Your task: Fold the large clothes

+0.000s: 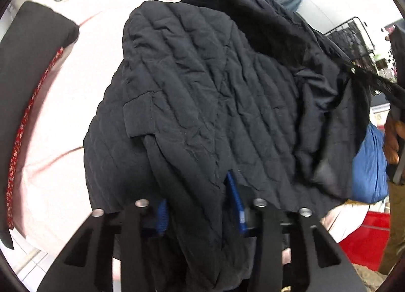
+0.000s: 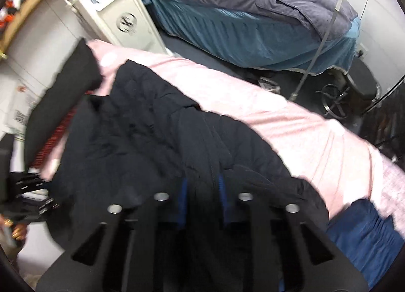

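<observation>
A dark navy quilted jacket (image 1: 207,89) lies crumpled on a pink bed sheet (image 1: 58,120). In the left wrist view a thick fold of its lower edge runs between the blue pads (image 1: 236,201) of my left gripper (image 1: 200,206), which is shut on it. The right wrist view shows the same jacket (image 2: 141,140) spread over the pink sheet (image 2: 291,120). There my right gripper (image 2: 202,192) pinches a narrow ridge of the fabric between its blue pads (image 2: 221,190). Both grippers point steeply down at the bed.
A black folded item with red patterned trim (image 1: 30,64) lies at the bed's left end. A blue garment (image 1: 369,165) sits at the right, above a red box (image 1: 364,236). Beyond stand a second bed with a teal skirt (image 2: 253,31), a white cabinet (image 2: 121,13) and a stool (image 2: 362,84).
</observation>
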Action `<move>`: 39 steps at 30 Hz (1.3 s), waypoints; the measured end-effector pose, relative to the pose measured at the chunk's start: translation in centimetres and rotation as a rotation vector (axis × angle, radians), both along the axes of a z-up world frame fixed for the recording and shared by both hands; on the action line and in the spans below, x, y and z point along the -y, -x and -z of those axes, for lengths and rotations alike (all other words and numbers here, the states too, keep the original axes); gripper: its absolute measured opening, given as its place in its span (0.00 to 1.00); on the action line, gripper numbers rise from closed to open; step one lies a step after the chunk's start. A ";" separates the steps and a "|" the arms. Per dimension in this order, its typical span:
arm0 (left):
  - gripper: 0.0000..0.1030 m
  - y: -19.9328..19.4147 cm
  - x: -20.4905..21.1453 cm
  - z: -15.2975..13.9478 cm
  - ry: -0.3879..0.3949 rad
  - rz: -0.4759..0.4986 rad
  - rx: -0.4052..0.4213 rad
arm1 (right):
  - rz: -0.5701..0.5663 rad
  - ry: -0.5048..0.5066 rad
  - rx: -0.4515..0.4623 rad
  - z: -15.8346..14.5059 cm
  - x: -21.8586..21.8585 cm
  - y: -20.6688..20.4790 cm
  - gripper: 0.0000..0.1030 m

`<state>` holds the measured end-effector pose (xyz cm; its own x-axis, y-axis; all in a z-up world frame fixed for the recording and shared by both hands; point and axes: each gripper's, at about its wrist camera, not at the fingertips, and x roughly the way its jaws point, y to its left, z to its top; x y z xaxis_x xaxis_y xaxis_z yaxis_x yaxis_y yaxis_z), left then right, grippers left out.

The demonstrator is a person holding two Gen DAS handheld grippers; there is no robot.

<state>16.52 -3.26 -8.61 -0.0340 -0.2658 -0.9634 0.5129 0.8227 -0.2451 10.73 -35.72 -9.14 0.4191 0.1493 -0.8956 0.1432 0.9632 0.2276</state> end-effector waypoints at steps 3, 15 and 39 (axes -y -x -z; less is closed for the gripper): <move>0.27 2.1 0.3 -1.4 0.026 0.035 0.019 | -0.026 -0.034 0.027 -1.6 -1.4 4.7 0.13; 0.21 14.6 -2.2 2.0 -0.090 0.198 -0.059 | -0.037 -0.147 -0.105 2.4 -7.0 21.1 0.12; 0.82 10.7 -17.1 0.7 -0.129 -0.131 0.108 | -0.070 0.026 0.040 -6.1 -6.4 22.0 0.70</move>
<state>5.83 13.87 -9.30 0.0982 -0.1355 -0.9859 0.4174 0.9050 -0.0828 -11.22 -29.32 -3.09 0.4436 0.1562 -0.8825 0.0665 0.9762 0.2062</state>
